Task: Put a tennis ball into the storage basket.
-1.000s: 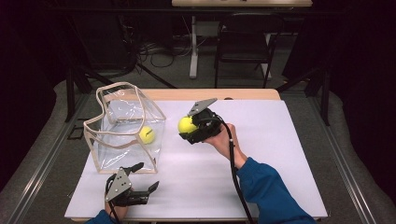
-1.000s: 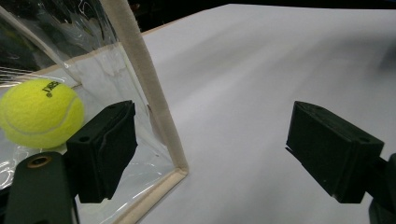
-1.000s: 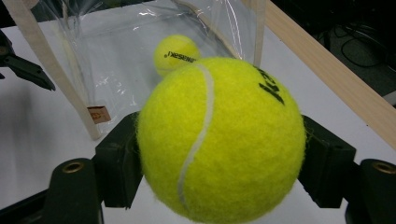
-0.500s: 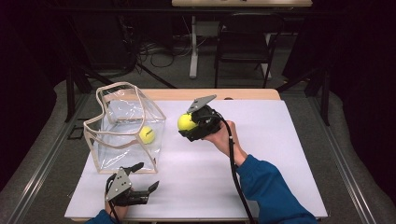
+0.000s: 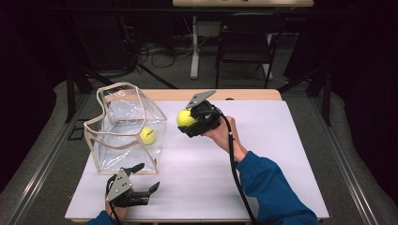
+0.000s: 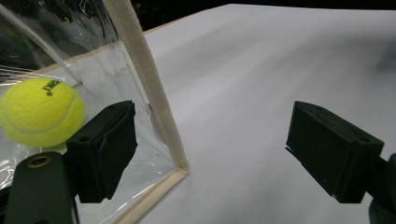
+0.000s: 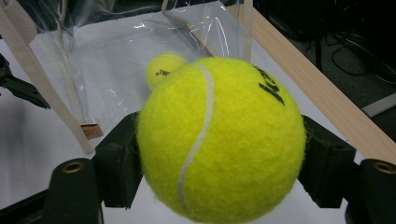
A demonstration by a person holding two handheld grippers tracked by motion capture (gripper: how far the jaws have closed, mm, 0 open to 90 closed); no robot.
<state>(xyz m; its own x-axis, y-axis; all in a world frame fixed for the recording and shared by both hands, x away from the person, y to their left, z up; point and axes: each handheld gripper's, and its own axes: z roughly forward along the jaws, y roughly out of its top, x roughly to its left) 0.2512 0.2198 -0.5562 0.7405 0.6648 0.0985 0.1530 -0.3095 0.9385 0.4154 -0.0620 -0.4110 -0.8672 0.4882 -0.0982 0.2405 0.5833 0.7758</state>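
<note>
Right tongs [image 5: 184,123] grip ball [image 5: 186,118] beside bag [image 5: 123,136]

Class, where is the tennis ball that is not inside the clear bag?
In the high view, the ball sits mid-table, clamped in the right gripper, just right of the bag.

Two tennis balls are on view. One tennis ball [image 5: 186,118] sits just above the middle of the high view (in the right gripper view it bulks across the centre), clamped between the jaws of the right gripper [image 5: 188,121]. The second tennis ball [image 5: 147,135] lies left of centre, inside the one clear bag [image 5: 123,127]. Two grippers in all: the left gripper [image 5: 143,182] is at the lower left of the frame, jaws apart. One white table [image 5: 281,159] carries everything, and one chair [image 5: 244,44] stands at the upper middle.
</note>
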